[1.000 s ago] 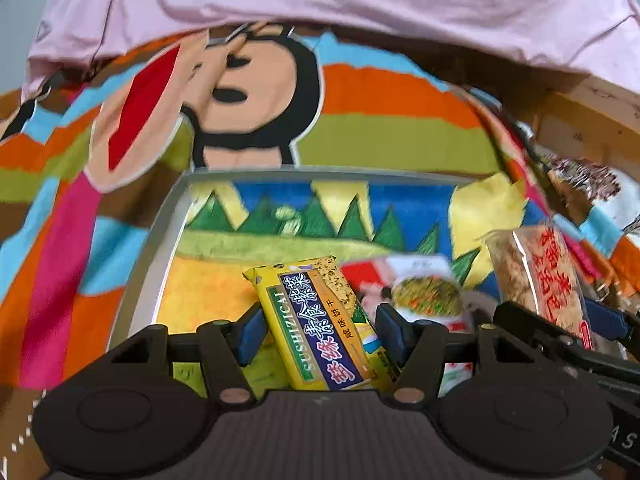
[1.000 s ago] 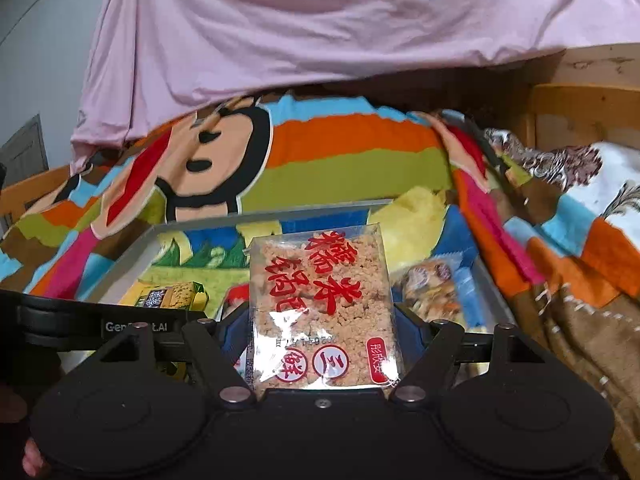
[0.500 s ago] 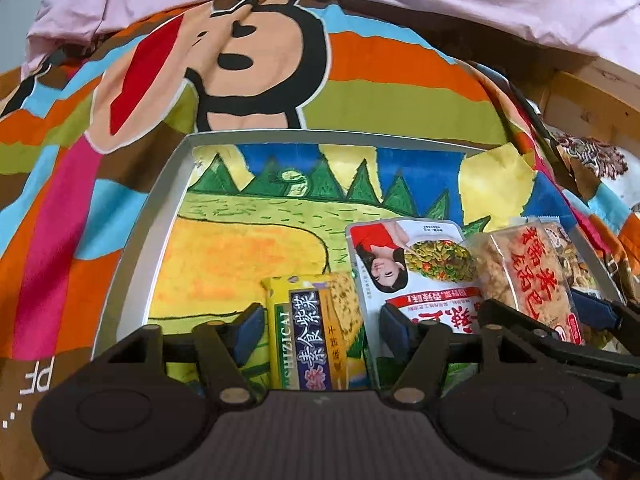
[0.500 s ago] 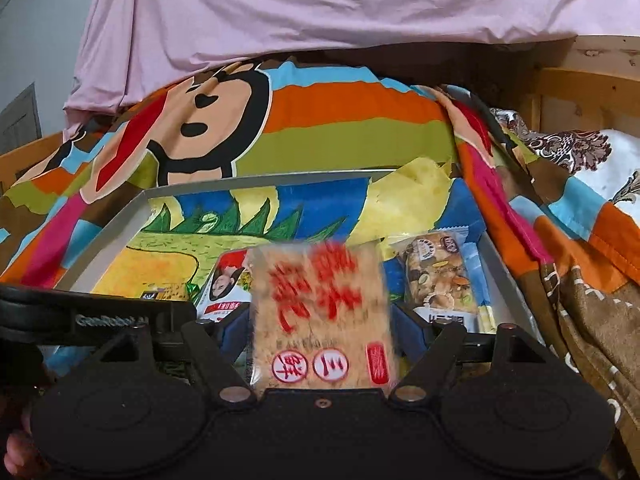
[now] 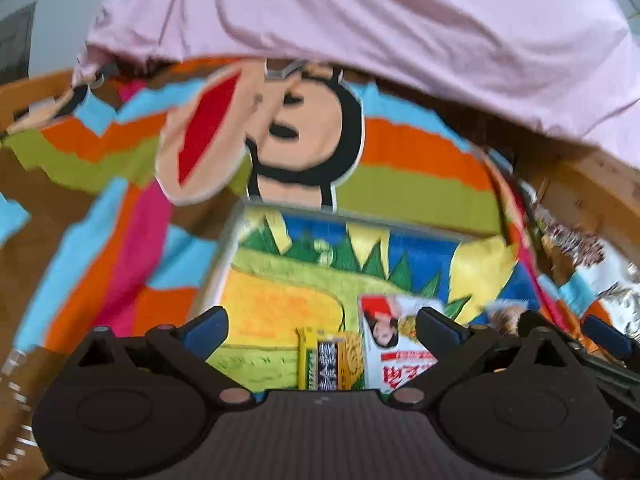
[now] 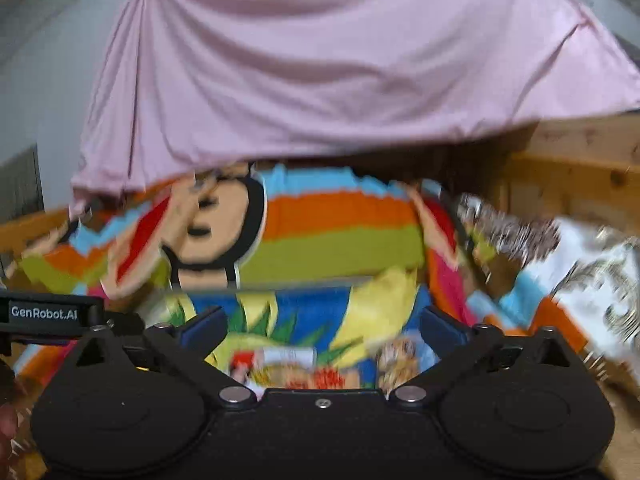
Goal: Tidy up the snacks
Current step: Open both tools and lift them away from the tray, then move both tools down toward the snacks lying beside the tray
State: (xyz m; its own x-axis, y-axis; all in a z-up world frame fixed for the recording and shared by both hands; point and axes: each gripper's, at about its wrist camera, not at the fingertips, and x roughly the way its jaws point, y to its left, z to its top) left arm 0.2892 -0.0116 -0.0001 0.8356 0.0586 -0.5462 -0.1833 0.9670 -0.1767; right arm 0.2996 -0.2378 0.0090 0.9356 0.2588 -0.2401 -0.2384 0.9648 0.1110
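Both black hand-held grippers, the left gripper (image 5: 320,322) and the right gripper (image 6: 322,320), are spreading their blue-padded jaws wide and grasp nothing. A second ago each held a packet over the tray; now the yellow rectangular snack packet with a dark label (image 5: 330,358) lies flat on the near part of the shallow grey metal tray (image 5: 224,256), well below the left jaws. The clear packet of pale rice crackers with red lettering (image 6: 320,380) lies on the tray's floor under the right jaws, blurred and half hidden by the gripper body. Both views have also tilted upward since then, so both hands seem to be pulling away after the drop.

That likely means two more snacks are placed. The tray, lined with a bright picture of green trees and a yellow field, rests on a striped cartoon-monkey blanket (image 5: 400,164). It also holds a white pouch printed with a red-hatted figure (image 5: 394,340), just right of the yellow packet, and a blue-edged packet of mixed nuts (image 6: 396,356) farther right.
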